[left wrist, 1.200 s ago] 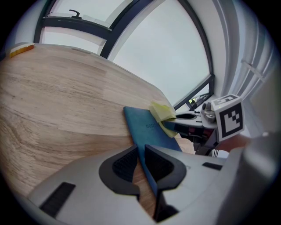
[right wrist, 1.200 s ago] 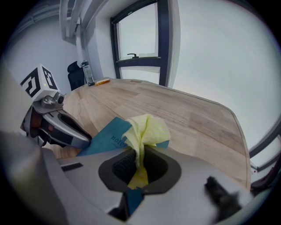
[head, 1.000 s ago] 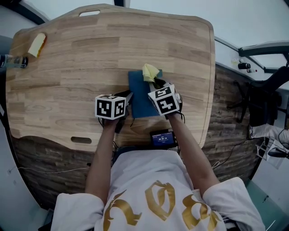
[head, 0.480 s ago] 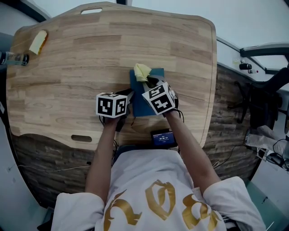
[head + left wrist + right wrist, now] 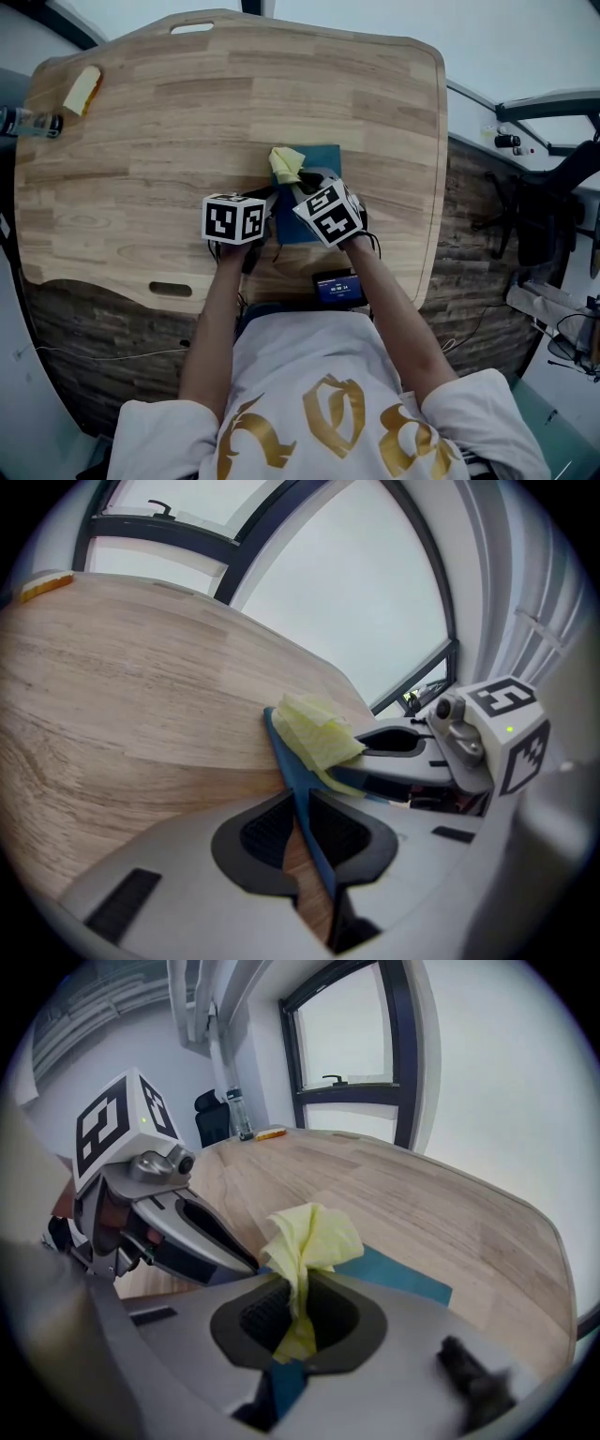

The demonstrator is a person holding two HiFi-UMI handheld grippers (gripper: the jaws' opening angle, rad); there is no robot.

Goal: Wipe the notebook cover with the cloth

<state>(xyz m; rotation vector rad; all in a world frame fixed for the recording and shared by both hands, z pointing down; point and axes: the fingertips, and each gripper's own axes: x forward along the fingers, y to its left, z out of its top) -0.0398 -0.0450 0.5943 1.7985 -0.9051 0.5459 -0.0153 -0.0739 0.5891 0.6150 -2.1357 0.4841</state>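
Head view: the blue notebook [image 5: 323, 161] lies flat near the middle of the wooden worktop [image 5: 141, 122], close in front of the person. The left tongs [image 5: 269, 202] sit at its near left edge. The right tongs [image 5: 298, 184] reach over the cover with the yellow cloth [image 5: 286, 165] bunched at their tip, near the notebook's far left corner. The two tools are almost touching, so a stroke toward the left risks knocking one against the other. It could also carry the cloth off the cover and onto bare wood.

Left gripper view: the left tongs are closed narrowly on the notebook's thin blue edge, which runs straight between the pads. That is a slim bite. A hard push from the cloth could probably twist the notebook in the pads, or pull it free so that it slides across the worktop.

Right gripper view: the right tongs pinch the cloth, a narrow strip of it between the pads and a loose wad standing beyond the tips over the blue cover. With so little cloth clamped, drag on the cover may tug it out. If the wad folds aside, the hard tips might scrape the cover instead of wiping it.
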